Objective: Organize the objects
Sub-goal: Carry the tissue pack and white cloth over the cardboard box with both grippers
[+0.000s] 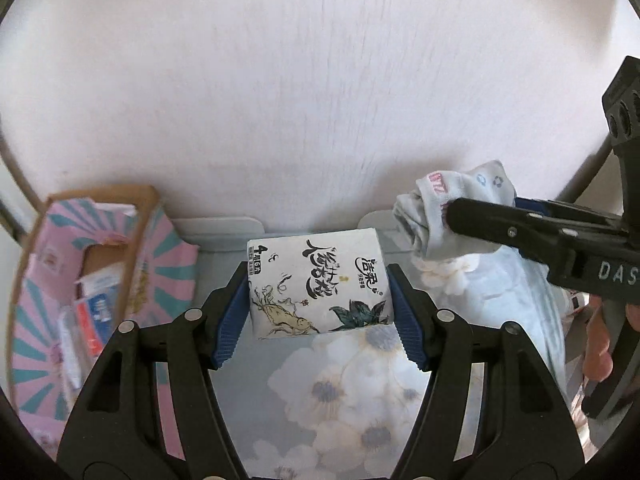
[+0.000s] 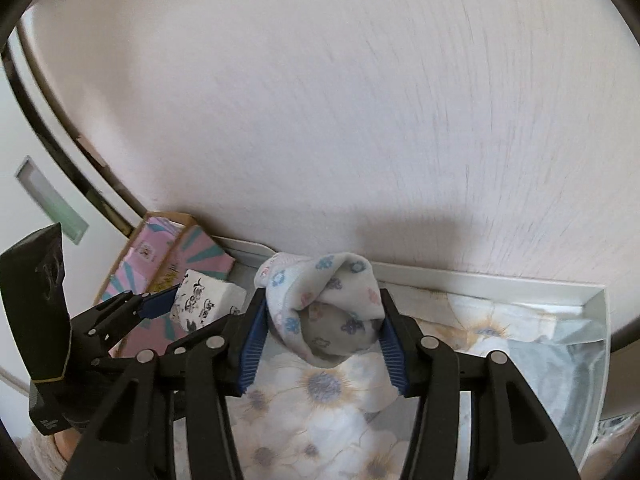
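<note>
A: What does the left gripper (image 1: 320, 300) have?

B: A tissue pack (image 1: 318, 284), pinched across its long axis between both blue pads (image 1: 410, 332), jaws closed to its width. It hangs above the floral-lined tray (image 2: 596, 300), close to the wall (image 1: 320, 80).

A: And the right gripper (image 2: 322, 320)?

B: Closed on a bundled sock (image 2: 324, 304), which bulges out between the fingers (from the left camera it sits up and to the right of the pack, apart from it).

A: Where would they go?

B: My guess is the pink striped box (image 1: 48, 280). It lies to the left of both grippers, just beside the tray's left end, top open with small packets inside. The left hand is clearly the nearer one; the pack's long axis runs left to right, pointing toward the box, so it would travel sideways, end first.

A: Risk?

B: Clipping the box's torn flap, I'd say.
</note>
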Available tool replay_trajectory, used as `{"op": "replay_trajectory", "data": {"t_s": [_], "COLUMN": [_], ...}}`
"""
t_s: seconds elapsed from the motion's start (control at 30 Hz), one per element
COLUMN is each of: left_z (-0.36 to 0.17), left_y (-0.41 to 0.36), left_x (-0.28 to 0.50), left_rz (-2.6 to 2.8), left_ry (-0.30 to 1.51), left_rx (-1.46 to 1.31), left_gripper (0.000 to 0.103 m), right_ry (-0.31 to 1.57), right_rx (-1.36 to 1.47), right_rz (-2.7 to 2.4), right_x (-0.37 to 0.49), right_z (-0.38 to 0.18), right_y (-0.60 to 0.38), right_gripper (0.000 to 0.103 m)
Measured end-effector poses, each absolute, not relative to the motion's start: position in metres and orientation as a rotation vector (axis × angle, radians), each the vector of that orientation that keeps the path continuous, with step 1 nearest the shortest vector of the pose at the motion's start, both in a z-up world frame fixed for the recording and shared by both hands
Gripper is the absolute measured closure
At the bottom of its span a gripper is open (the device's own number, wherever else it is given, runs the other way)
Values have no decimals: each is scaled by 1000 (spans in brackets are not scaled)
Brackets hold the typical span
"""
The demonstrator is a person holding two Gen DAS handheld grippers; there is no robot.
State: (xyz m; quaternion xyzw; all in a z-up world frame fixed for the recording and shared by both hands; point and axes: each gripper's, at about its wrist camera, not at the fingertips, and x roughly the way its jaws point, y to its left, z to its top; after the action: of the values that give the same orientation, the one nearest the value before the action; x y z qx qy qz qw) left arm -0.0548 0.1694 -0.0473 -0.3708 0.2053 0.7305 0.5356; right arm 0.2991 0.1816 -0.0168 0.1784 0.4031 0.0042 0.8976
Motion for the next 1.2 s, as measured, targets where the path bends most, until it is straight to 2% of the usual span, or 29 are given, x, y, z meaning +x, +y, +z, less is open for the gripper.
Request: {"op": "replay_trajectory", "data": {"t_s": [0.3,0.57,0.9,1.2], "left_z": [10,30,25,-17], "left_y": [127,72,6,-16], "left_x": [-51,-107,-156,-186], "left_rz": [1810,1889,1963,1965], "left_ry": [447,421,424,438], "left_rx": [-828,-844,-917,-997], "left_gripper": [41,41,41,41], "right_ry": [786,746,786,890], "right_rx": [282,210,129,60], "right_rz": [52,140,246,294], "right_x": [300,328,383,436], "right_z": [52,93,93,58], "right_y": [218,272,353,414], "right_gripper": [55,55,55,55]}}
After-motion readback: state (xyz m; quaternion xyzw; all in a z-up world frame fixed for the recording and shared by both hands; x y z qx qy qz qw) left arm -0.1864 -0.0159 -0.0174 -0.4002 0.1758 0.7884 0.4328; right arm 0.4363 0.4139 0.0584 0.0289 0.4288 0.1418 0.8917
